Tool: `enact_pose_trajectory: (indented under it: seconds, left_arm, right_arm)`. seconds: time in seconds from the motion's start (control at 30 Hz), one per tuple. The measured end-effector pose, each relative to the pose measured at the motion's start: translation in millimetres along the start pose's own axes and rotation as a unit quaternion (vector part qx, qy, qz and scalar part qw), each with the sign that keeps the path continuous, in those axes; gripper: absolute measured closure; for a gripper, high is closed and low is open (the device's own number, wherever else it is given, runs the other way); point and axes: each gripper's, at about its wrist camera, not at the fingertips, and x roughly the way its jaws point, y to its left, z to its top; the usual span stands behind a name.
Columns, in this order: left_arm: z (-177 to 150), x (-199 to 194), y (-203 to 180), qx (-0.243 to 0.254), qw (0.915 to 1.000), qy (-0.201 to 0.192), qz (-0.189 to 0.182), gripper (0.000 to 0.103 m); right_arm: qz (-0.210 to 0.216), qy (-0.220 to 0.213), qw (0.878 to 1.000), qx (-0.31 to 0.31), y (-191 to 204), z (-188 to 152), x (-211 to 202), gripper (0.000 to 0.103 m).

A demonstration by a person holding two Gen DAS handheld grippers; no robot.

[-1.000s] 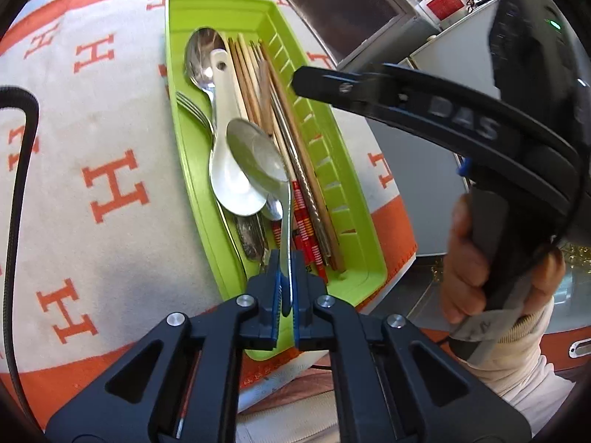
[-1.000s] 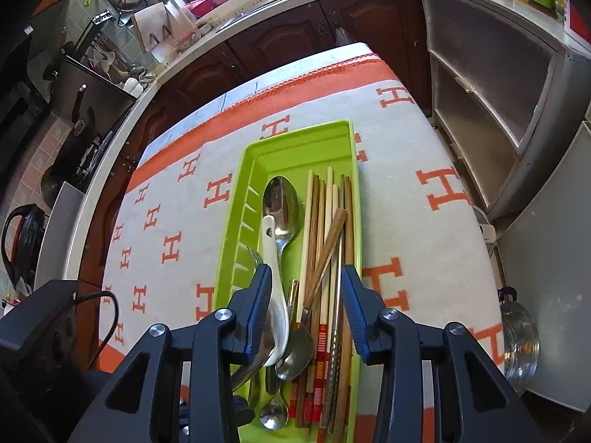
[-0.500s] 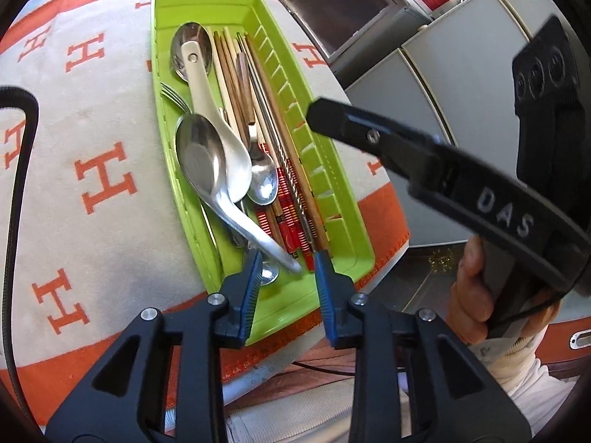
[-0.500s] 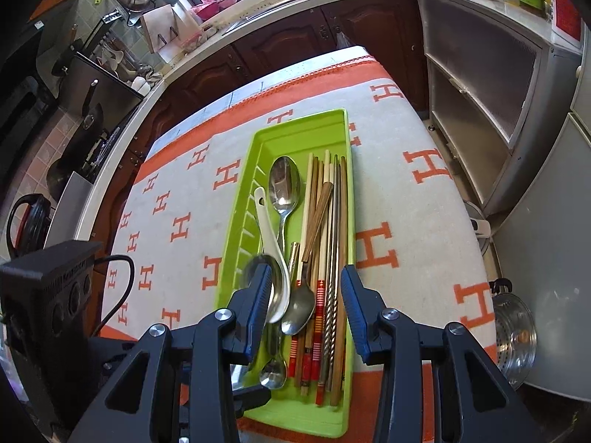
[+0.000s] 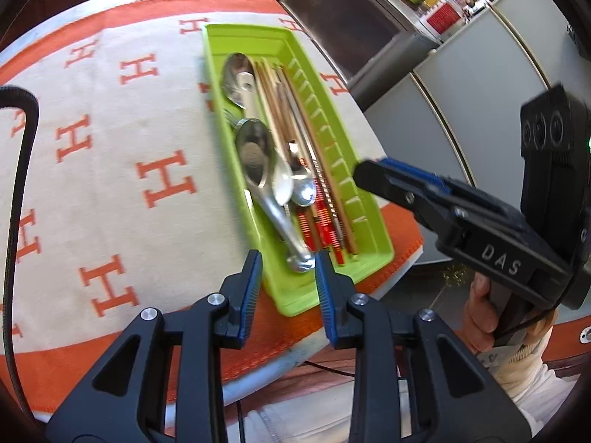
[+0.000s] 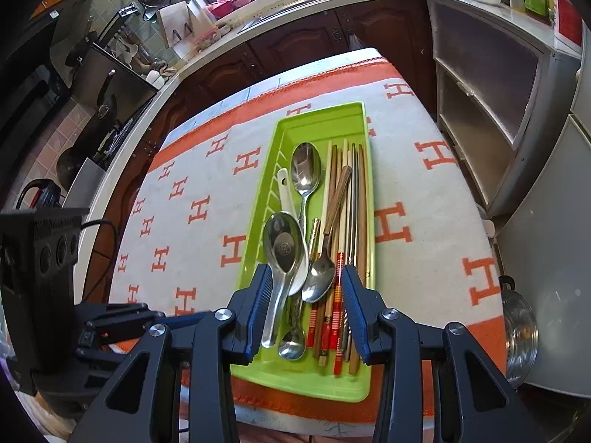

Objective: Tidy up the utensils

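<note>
The left tongs point(image 5: 288, 262) stand open and hold nothing. Their blue-padded fingers point(image 5: 252, 277) flank the handle end of a large steel spoon point(image 5: 258, 164), which lies in the green tray point(image 5: 291, 38); whether a pad touches the handle cannot be told. The right tongs point(image 6: 303, 295) are open and empty too, poised above the near end of the same tray.

The spoon lies straight ahead of the left tongs, its long axis running away from them along the tray, bowl at the far end and handle tip nearest. That makes the left hand the nearer one for any further work on this spoon, and a grip would come end-on at the handle instead of across it. From the right wrist view the spoon's handle runs just inside the left finger of the right tongs, with the bowl a little ahead.

Next to the spoon lie a white ceramic spoon point(image 6: 284, 192), a second steel spoon point(image 6: 306, 170) pointing the other way, a smaller spoon point(image 6: 320, 278) and a bundle of chopsticks point(image 6: 354, 199) along the tray's right side. One brown chopstick point(image 6: 338, 199) lies slanted across the others. Fork tines seem to show under the spoons, though most of it is hidden.

The tray sits on a white cloth point(image 6: 207, 221) with orange letters, covering the surface. No loose utensil shows on the cloth, so the sorting looks nearly finished; the crossed chopstick and overlapping spoons may want straightening.
</note>
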Motion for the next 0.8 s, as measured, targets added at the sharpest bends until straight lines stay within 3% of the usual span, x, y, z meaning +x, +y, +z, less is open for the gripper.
enact_pose_trajectory:
  seconds: [0.4,0.53,0.8]
  left_arm:
    - [-18,-36,26,-0.012,0.9971,-0.053,0.053,0.076]
    - [-26,-44,33,-0.020,0.9951,-0.065,0.072,0.063]
    - [-40,-68,40,-0.025,0.9862,-0.109,0.122,0.049]
  right_arm:
    - [0.005,0.014,1.000,-0.024,20,-24,-1,0.064]
    - [0.003,0.021,0.999,-0.045,30,-31,2,0.064]
    - [-0.008,0.020,0.996,-0.087,57,-42,-1,0.064]
